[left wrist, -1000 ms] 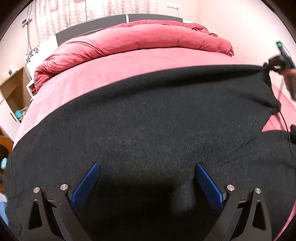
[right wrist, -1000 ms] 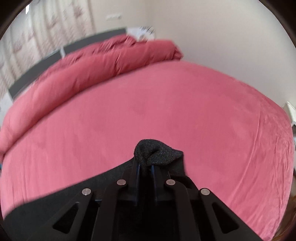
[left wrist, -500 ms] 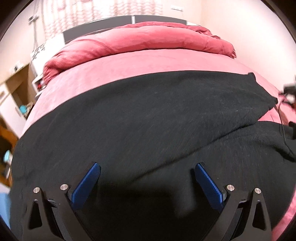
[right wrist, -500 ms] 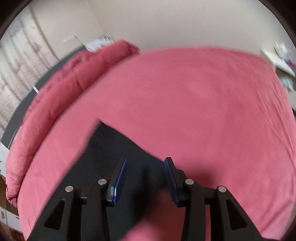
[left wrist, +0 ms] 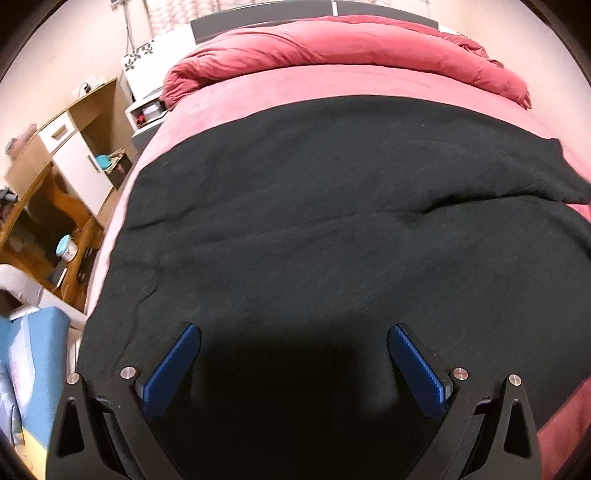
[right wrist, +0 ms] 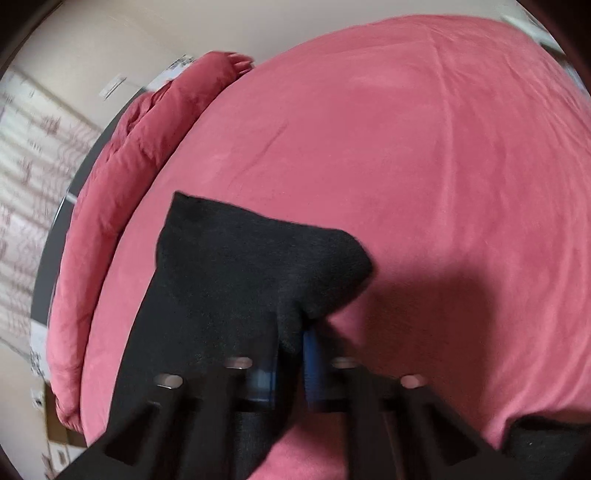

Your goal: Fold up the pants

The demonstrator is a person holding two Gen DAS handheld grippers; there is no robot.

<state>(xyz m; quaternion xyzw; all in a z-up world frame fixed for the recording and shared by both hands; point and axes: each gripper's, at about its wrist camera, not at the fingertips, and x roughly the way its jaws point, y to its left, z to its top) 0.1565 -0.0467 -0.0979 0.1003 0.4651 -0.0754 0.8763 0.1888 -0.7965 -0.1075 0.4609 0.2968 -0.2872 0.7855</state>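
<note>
Pinched nearly together, the jaws of the right gripper are clamping a bunched fold of the black pants; they have just been closing, and the cloth is sitting between the blue pads. Beyond the fingertips a loose flap of the same cloth is draping onto the pink bedsheet, casting a shadow to its right. Another dark bit of fabric is showing at the lower right edge of that view, blurred.

Jaws of the left gripper are standing spread wide, with nothing between the blue pads; they are hovering over the pants and whether they are touching the cloth I cannot tell. From this side the pants are lying broad and mostly flat across the near part of the bed, one layer overlapping another along a crease running toward the right, with small wrinkles near the left edge.

At the far end of the bed a red quilt is lying rolled against the dark headboard. Left of the bed, wooden shelves are standing with a small teal cup nearby, and a blue bag is sitting at the lower left.
</note>
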